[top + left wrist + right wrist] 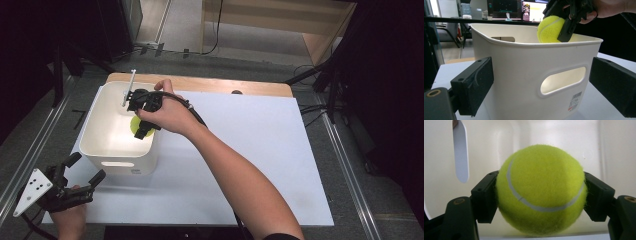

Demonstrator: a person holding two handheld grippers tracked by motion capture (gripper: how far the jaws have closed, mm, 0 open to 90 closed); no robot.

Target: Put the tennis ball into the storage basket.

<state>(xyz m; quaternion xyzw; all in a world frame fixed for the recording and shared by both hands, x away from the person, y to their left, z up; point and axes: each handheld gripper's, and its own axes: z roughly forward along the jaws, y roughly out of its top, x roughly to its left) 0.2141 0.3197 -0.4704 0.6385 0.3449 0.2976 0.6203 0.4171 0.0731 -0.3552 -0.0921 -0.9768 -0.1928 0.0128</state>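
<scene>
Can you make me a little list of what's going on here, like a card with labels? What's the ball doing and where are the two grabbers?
ball: yellow tennis ball, squeezed between the right gripper's fingers
right gripper: shut on the ball, held over the open top of the tub
tub: white plastic tub with a handle slot, standing on the white table
ball's place: at the tub's rim, not yet dropped inside
left gripper: open, holding nothing, near the tub's front side

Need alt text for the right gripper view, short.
A yellow-green tennis ball is clamped between the two black pads of the right claw, seen close up. Behind it is the inside of a white plastic bin with a handle slot at upper left.
</scene>
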